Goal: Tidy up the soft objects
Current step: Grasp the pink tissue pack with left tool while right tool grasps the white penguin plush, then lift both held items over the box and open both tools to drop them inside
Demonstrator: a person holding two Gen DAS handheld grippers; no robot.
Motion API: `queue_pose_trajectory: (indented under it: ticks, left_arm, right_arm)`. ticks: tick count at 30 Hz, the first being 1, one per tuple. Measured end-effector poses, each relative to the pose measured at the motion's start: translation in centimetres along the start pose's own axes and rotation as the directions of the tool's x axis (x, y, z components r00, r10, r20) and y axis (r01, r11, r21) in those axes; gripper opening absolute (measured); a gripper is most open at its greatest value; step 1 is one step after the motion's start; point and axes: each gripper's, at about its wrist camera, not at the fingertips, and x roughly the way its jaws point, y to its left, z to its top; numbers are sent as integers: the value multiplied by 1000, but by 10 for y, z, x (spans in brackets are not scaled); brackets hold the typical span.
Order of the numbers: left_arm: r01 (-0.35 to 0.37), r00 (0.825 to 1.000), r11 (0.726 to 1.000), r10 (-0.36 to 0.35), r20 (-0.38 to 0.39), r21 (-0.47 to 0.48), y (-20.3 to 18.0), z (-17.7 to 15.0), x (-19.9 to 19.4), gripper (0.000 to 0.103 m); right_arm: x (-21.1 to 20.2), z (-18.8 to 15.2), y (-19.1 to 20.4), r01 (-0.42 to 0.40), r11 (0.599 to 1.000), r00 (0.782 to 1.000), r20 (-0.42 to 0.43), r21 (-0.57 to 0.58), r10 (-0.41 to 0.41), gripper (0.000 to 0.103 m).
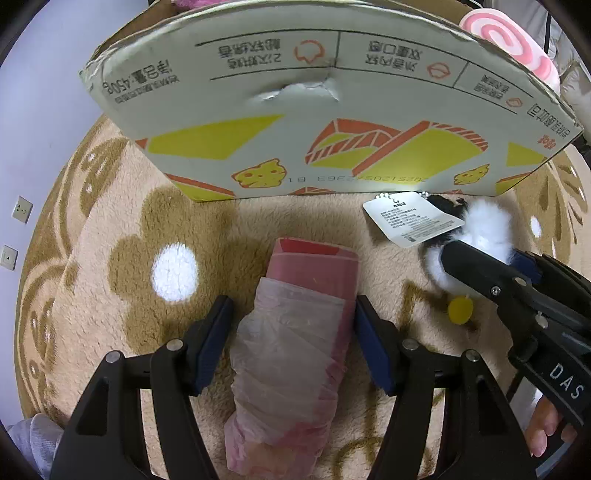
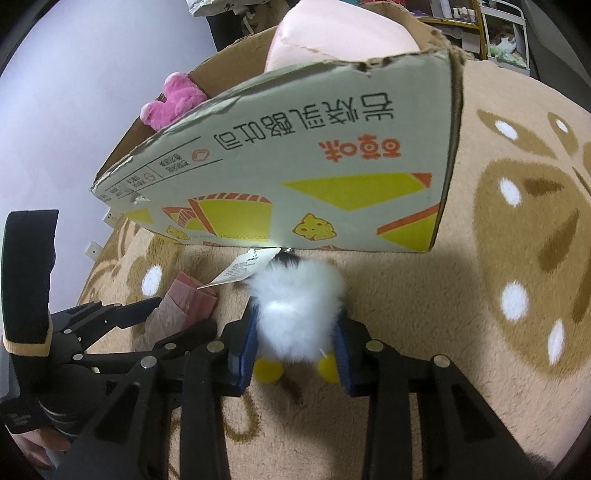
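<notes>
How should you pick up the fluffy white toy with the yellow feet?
Grip the fluffy toy across its round white middle, coming from the feet end. That is its widest, squashiest part, and the right tool already has a finger on each side of it. The paper tag and the box sit at the far end.

Fluffy white toy [image 2: 295,314], perhaps yellow-footed; beige flowered rug [image 2: 424,314].

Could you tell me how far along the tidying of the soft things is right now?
Done: a pink plush and a pale pink cushion already sit in the cardboard box. In hand: the right gripper brackets the white fluffy toy; the left gripper straddles the pink roll. Left: boxing both.
</notes>
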Motion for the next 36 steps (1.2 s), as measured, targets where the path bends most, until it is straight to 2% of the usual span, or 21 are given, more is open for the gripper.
queue_pose_trajectory:
  ticks: [4,6,7,13,18,22,26,30,31,34,36]
  left_arm:
    - [0,1000,1000,0,8,1,3,-3,0,59]
    - [-1,1000,1000,1,11,-7,9,-1,3,51]
    - [2,1000,1000,-2,10,-23,12,-1,2,44]
    - [29,999,992,-25,32,-124,34,-1,-4,42]
    - [-12,996,993,23,91,-119,42,-1,-20,42]
    - [-31,988,983,57,144,-179,56,-1,-34,42]
    - [-2,980,968,53,192,-252,74,-1,-45,41]
    - [9,973,961,56,225,-276,81,1,-55,40]
    - [4,970,962,63,234,-273,81,0,-57,38]
    - [0,957,963,78,281,-268,80,0,-67,17]
    - [16,950,964,67,305,-264,82,1,-73,16]
  right_arm:
    - [-1,0,0,0,1000,1000,3,-1,0,32]
    - [-3,0,1,0,1000,1000,7,-4,0,29]
    - [-3,0,2,2,1000,1000,7,-10,-2,28]
    - [-10,-1,10,24,998,999,37,-58,-22,26]
    - [-22,-1,17,15,997,996,85,-77,-8,26]
    - [-33,1,17,-3,998,993,115,-70,11,26]
    - [-44,1,19,0,997,989,146,-72,10,25]
    - [-61,-1,24,6,997,981,193,-81,10,25]
    - [-65,0,24,4,997,979,202,-82,12,25]
    - [-77,2,28,4,997,972,236,-81,15,25]
    - [-84,2,30,4,997,966,258,-81,17,25]
